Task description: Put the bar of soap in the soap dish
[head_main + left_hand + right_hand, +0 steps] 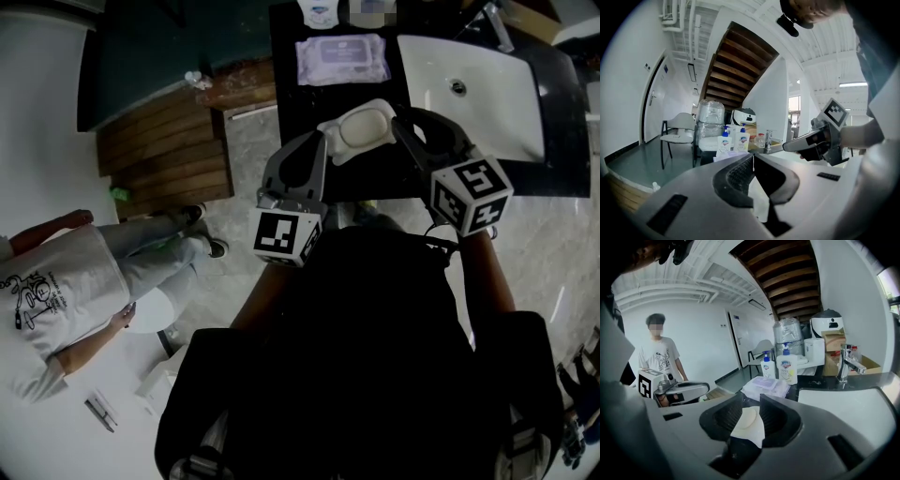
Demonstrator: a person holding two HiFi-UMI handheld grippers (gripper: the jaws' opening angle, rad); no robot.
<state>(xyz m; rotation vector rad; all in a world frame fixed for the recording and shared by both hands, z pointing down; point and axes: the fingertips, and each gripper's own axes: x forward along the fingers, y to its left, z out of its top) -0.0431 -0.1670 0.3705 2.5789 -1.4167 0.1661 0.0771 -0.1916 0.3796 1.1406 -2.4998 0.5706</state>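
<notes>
A white soap dish (336, 142) hangs over the black counter (292, 103) between my two grippers, and the oval bar of soap (367, 126) lies in it. The left gripper (323, 142) is shut on the dish's left corner. In the left gripper view its jaws (753, 159) meet on a thin white rim (758, 199). My right gripper (398, 120) sits at the dish's right end. The right gripper view shows the dish (752, 436) and the soap (744, 420) filling the gap of that gripper (751, 401), white against both pads.
A white sink basin (478, 84) with a tap (848, 363) lies right of the dish. A pack of wipes (340, 58) and two hand-wash bottles (786, 366) stand behind it. A person (66, 272) stands on the floor at left, near wooden steps (169, 150).
</notes>
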